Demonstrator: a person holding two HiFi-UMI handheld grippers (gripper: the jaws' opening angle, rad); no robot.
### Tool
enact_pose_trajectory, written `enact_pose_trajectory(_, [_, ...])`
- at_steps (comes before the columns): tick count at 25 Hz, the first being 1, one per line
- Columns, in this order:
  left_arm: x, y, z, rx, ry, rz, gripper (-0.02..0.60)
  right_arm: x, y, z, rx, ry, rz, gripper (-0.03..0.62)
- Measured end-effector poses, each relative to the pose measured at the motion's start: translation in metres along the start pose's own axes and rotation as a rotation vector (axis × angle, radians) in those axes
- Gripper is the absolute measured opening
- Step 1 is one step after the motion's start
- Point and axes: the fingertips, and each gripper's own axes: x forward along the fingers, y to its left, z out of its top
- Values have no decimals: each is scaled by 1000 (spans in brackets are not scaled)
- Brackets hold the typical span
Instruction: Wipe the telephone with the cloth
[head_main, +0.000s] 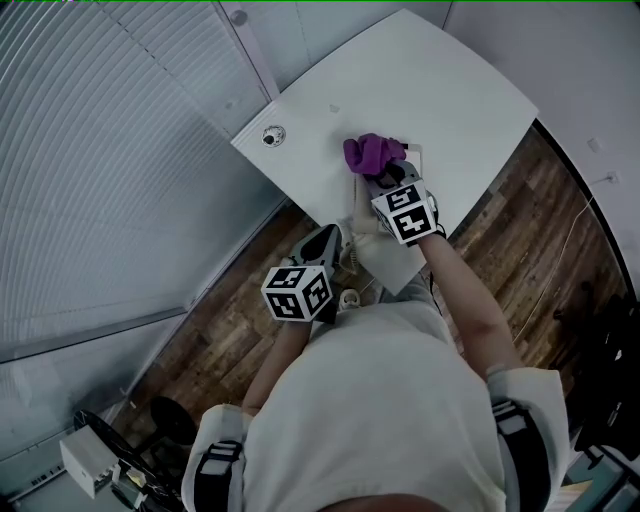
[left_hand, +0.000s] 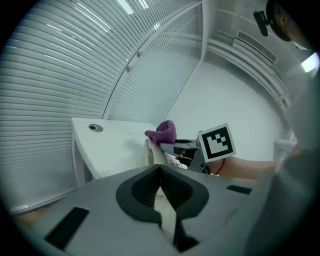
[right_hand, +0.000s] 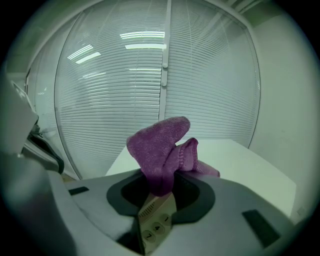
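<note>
Cloth (right_hand: 159, 150), purple and bunched, is pinched between the jaws of the right gripper (right_hand: 160, 192). It stands up out of them with one lobe rising toward the upper right of the right gripper view and a tail trailing right onto the white table (right_hand: 240, 160). Below the cloth in that view a strip of the telephone (right_hand: 155, 222) shows in the gap between the jaws. Its buttons run in a line from bottom centre up toward the cloth, so its long axis lies along the way the jaws point.

In the head view the right gripper (head_main: 385, 175) sits at centre frame, pointing to the upper left, with the cloth (head_main: 372, 152) at its tip. The telephone (head_main: 360, 222) lies under it by the near edge of the table (head_main: 450, 90) and is mostly covered, so its outline cannot be traced there.

The left gripper (head_main: 325, 238) hangs off the table's near edge, lower left of the telephone. Its jaws are pressed together on nothing. In its own view the left gripper (left_hand: 160, 172) faces the telephone's ribbed beige side (left_hand: 150, 151), with the cloth (left_hand: 162, 132) above it. A round fitting (head_main: 271, 135) sits near the table's left corner.
</note>
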Motion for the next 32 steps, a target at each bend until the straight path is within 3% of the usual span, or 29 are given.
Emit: enact_pose_trajectory(32, [-28,-7,-12,24,4,-58,20,-49,57,-57,30,72,-14,120])
